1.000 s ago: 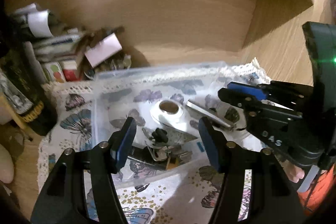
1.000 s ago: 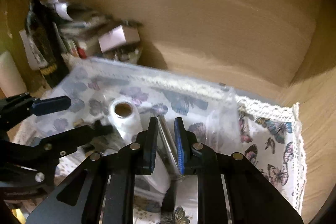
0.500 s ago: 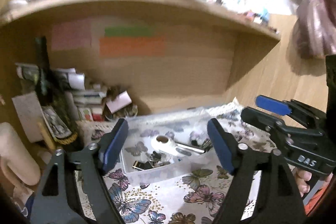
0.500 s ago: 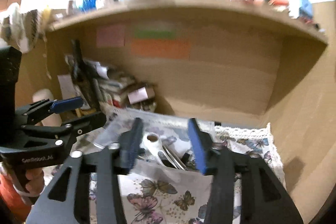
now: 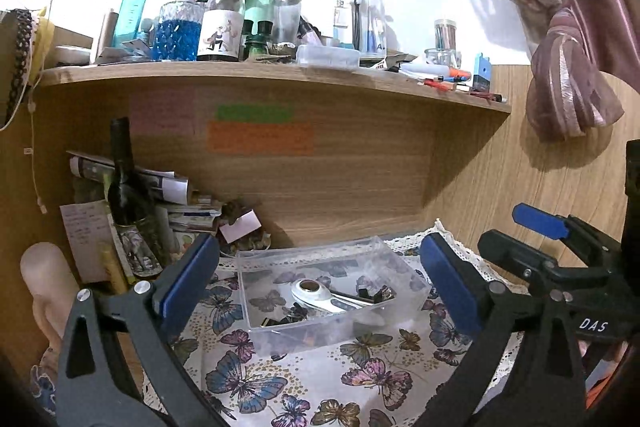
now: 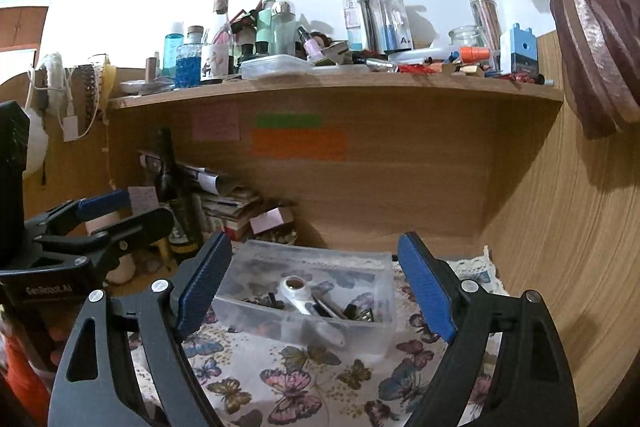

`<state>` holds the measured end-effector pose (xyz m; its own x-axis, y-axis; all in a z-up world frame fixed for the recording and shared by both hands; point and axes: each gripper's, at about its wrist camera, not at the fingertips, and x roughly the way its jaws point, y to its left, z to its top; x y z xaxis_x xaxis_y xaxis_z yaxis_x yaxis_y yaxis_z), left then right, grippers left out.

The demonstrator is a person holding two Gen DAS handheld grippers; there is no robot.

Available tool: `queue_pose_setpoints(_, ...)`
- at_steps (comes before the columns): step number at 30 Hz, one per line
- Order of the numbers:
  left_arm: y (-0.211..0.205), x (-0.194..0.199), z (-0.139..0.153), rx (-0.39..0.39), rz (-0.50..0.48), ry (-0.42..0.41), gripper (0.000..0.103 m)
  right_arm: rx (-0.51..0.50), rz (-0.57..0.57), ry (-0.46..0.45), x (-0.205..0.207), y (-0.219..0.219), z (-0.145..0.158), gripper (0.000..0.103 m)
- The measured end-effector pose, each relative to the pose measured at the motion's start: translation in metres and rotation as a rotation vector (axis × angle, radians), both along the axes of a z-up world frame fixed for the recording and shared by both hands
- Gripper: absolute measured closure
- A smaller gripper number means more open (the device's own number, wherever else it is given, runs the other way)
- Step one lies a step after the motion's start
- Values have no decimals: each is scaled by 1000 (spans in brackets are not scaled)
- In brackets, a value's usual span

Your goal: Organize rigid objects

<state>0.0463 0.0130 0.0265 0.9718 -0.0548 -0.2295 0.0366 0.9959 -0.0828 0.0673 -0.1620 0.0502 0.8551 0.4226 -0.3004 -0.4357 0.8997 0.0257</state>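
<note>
A clear plastic box [image 5: 280, 337] sits on the butterfly-print cloth [image 5: 320, 383] under the shelf. Inside lie a white roll [image 5: 310, 290], a metal tool [image 5: 352, 301] and small dark clips [image 5: 296, 313]. The box also shows in the right wrist view [image 6: 256, 319], with the roll [image 6: 294, 291] inside. My left gripper [image 5: 316, 287] is open and empty, held back above the box. My right gripper [image 6: 316, 287] is open and empty too; it shows at the right of the left wrist view [image 5: 532, 243]. The left gripper shows at the left of the right wrist view [image 6: 112, 215].
A dark bottle [image 5: 126, 187] and stacked papers [image 5: 176, 211] stand left of the box. A wooden shelf [image 5: 280, 75] crowded with bottles [image 5: 224, 19] hangs overhead. A wooden side wall [image 6: 560, 227] is at right. A curtain [image 5: 568, 67] hangs at upper right.
Both grippers have pulled back and up from the box. The right gripper, shut on the metal tool a second ago, has opened and left it in the box. The left jaws opened wider.
</note>
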Motion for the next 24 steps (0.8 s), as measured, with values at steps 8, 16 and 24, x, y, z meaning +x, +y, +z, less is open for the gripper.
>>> queue_pose_setpoints(8,0,-2,-2,2,0,2,1,5,4,16,-6,-2,-5,19)
queue_pose_setpoints(16,-1,-1,-3,4,0,7,0,6,7,18,-6,-2,-6,19)
queue_pose_setpoints(24,-1,-1,-4,1,-9,10,0,23,3,27,-7,-4,-6,10)
